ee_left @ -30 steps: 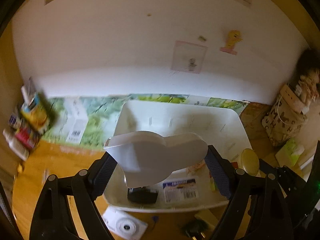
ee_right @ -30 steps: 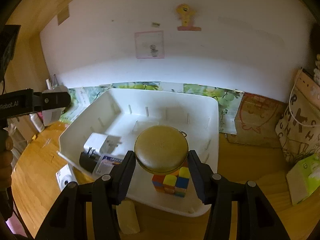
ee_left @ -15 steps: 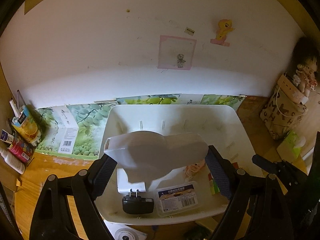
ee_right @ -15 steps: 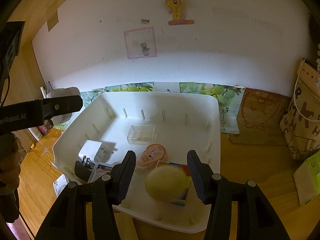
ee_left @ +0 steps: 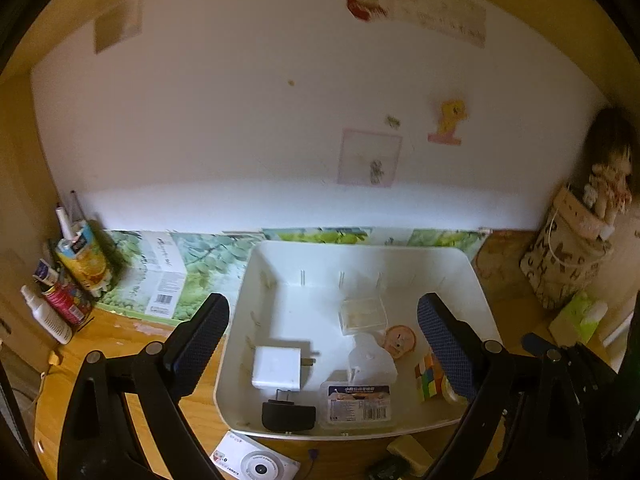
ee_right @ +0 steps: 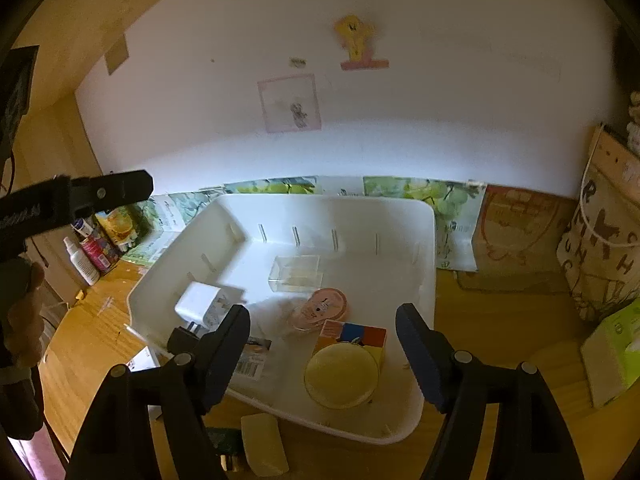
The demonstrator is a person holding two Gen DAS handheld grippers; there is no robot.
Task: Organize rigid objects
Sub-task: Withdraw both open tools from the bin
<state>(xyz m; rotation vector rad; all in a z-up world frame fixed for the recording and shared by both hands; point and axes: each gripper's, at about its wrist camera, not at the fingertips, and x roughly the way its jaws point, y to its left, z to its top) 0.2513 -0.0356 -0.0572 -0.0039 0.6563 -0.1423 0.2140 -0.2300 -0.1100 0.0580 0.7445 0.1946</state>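
A white bin [ee_left: 472,276] [ee_right: 424,240] sits on the wooden desk. In it lie a white charger [ee_left: 277,368] [ee_right: 197,300], a black plug [ee_left: 288,416], a labelled clear box [ee_left: 358,402], a clear case [ee_left: 362,314] [ee_right: 296,274], a pink round item [ee_left: 400,340] [ee_right: 320,308], a whitish translucent piece [ee_left: 370,360], a colour cube [ee_left: 430,376] [ee_right: 352,334] and a round yellow tin [ee_right: 341,374]. My left gripper [ee_left: 322,344] is open and empty above the bin. My right gripper [ee_right: 322,348] is open and empty above the bin's near edge.
A white camera [ee_left: 256,464] and a yellowish block [ee_right: 264,444] lie in front of the bin. Bottles and tubes [ee_left: 68,280] stand at the left. A cloth bag [ee_left: 568,256] and a green box [ee_right: 616,356] are at the right.
My left gripper has opened and the whitish piece it held now lies in the bin. My right gripper has let the yellow tin drop into the bin by the cube.
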